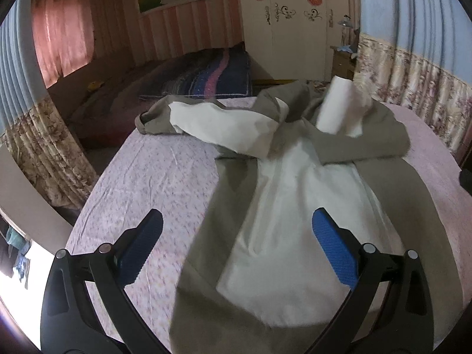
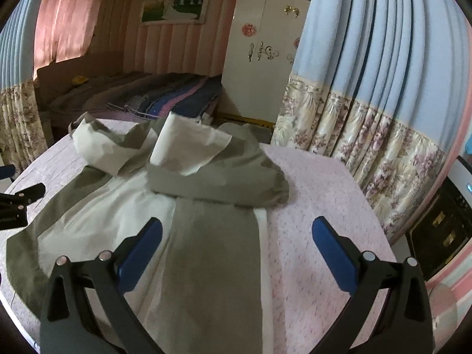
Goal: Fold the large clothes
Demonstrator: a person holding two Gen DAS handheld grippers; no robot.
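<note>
A large olive-green jacket with a white lining [image 1: 283,206] lies spread across a pink-sheeted bed [image 1: 141,183]. Its sleeves are bunched at the far end, white lining showing. My left gripper [image 1: 237,236] hovers open over the jacket's near left part, holding nothing. In the right wrist view the same jacket [image 2: 206,236] lies under and ahead of my right gripper [image 2: 237,244], which is open and empty above the jacket's right side. The left gripper's black frame [image 2: 17,203] shows at that view's left edge.
A second bed with a dark striped blanket [image 1: 212,73] stands beyond. A white wardrobe [image 1: 295,29] is at the back. Blue and floral curtains [image 2: 383,118] hang close on the right. A dark cabinet [image 2: 439,230] sits by the bed's right side.
</note>
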